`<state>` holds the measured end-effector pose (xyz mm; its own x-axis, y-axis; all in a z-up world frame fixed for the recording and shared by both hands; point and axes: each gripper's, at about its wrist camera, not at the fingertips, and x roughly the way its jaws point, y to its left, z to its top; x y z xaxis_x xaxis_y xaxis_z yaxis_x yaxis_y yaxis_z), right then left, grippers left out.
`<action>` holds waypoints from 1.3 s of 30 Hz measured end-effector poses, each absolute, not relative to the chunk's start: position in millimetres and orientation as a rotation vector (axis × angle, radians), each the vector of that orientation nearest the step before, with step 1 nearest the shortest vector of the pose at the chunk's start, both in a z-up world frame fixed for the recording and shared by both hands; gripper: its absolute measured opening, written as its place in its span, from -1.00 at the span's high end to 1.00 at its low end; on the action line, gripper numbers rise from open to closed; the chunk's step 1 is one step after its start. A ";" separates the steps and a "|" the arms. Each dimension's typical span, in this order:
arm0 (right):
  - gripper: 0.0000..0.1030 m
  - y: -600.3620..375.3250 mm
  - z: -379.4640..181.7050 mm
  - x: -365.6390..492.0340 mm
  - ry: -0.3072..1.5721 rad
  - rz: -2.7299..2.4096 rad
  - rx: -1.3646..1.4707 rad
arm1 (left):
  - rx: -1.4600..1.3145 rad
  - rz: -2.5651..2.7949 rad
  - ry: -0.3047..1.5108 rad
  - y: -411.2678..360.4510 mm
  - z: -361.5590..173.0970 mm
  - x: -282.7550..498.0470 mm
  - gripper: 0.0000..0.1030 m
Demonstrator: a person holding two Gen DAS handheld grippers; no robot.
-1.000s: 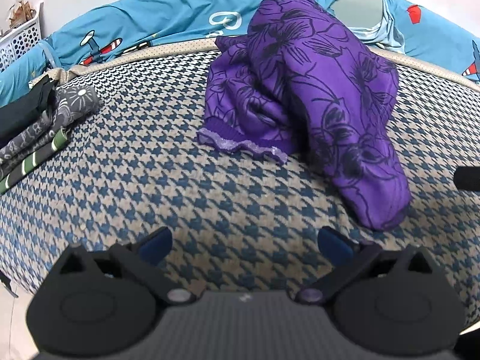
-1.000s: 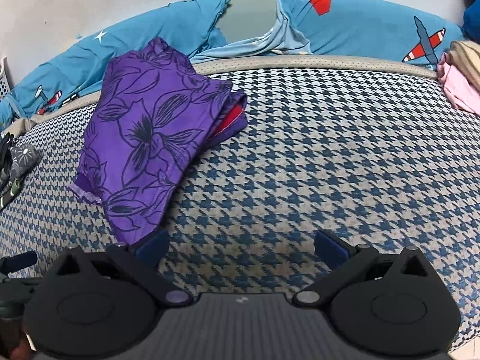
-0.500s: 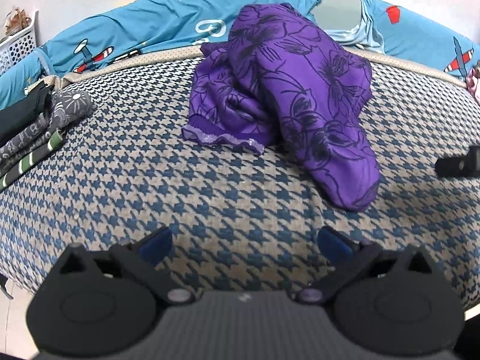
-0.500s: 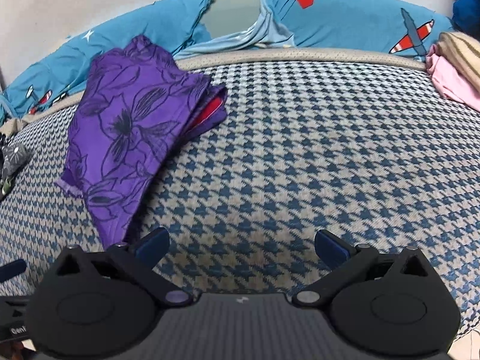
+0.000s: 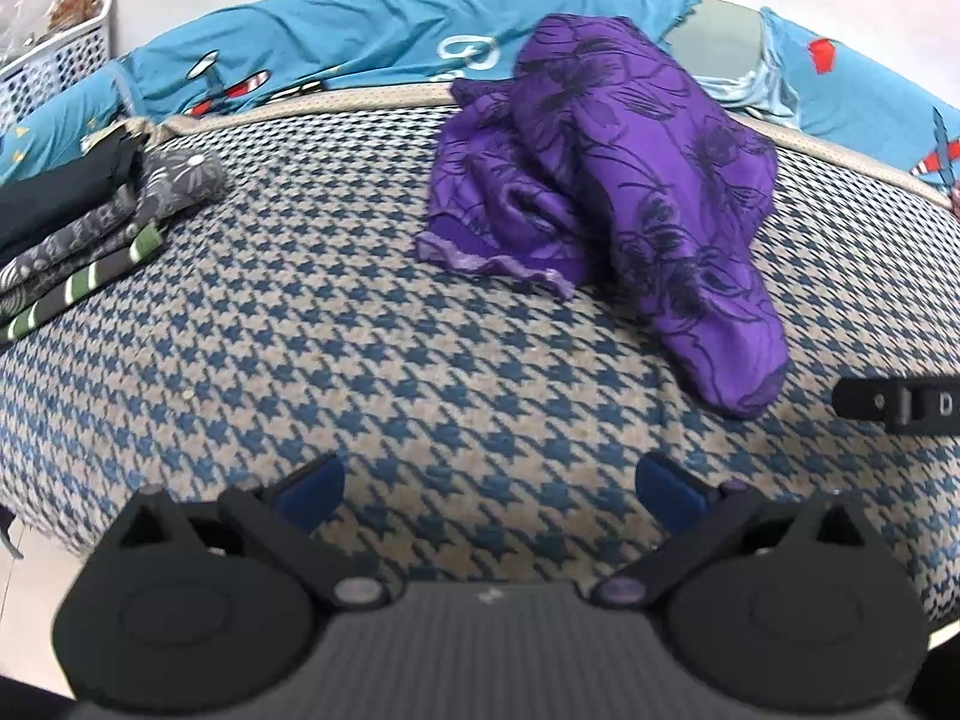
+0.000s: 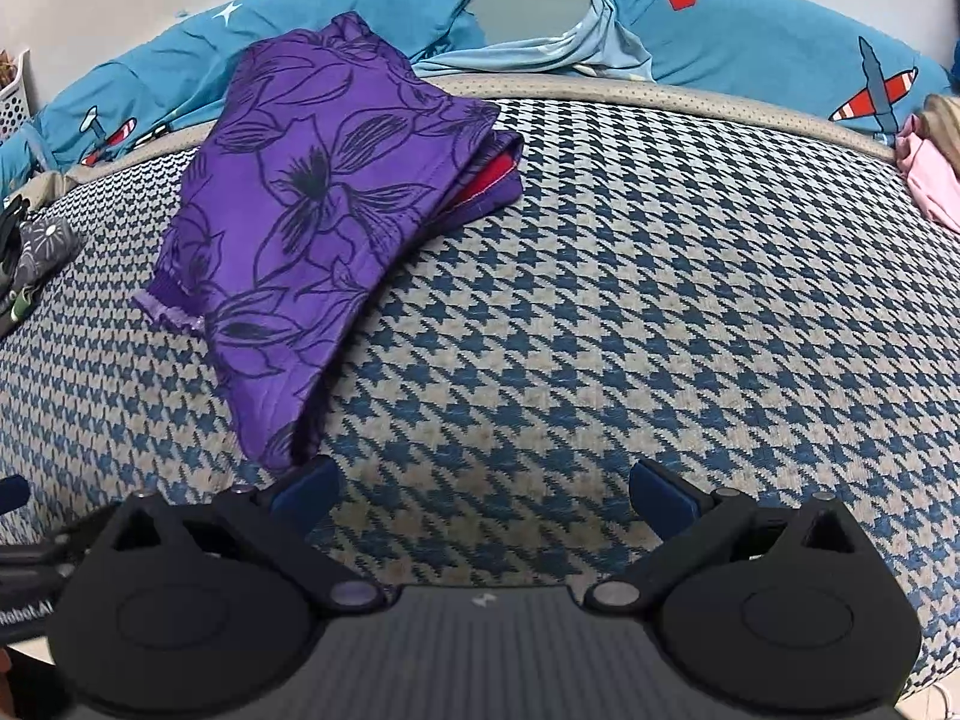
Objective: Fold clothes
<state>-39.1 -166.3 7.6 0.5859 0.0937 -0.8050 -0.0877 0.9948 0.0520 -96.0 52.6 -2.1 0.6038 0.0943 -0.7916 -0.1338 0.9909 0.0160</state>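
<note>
Purple floral garment (image 5: 636, 180) lies folded lengthwise on the houndstooth mattress (image 5: 360, 360), its upper end at the far edge against the blue aeroplane bedding (image 5: 336, 30), its narrow end pointing toward us. We hold the left gripper (image 5: 489, 483) and the right gripper (image 6: 480, 489) above the near edge, both with blue fingers spread wide and empty. Compared with half a second ago, we see the garment larger and nearer in both views; in the right wrist view its tip now sits just beside the left finger (image 6: 303, 489). A folded stack of grey and striped clothes (image 5: 84, 240) rests at the left edge; pink cloth (image 6: 930, 180) lies at the right edge.
</note>
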 end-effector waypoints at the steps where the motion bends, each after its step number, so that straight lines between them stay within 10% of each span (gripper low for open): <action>1: -1.00 -165.5 7.5 -39.1 0.939 0.109 0.008 | -0.053 0.139 0.914 54.7 -2.0 -95.9 -1.00; 39: -1.00 -170.9 17.2 -28.0 0.894 0.121 0.037 | -0.033 0.103 0.980 31.0 -3.0 -54.1 -1.00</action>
<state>-28.0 -170.9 17.2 0.6197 0.1211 -0.7755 -0.0898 0.9925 0.0832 -54.1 31.0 -3.0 0.5528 0.0720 -0.8302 -0.1018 0.9946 0.0185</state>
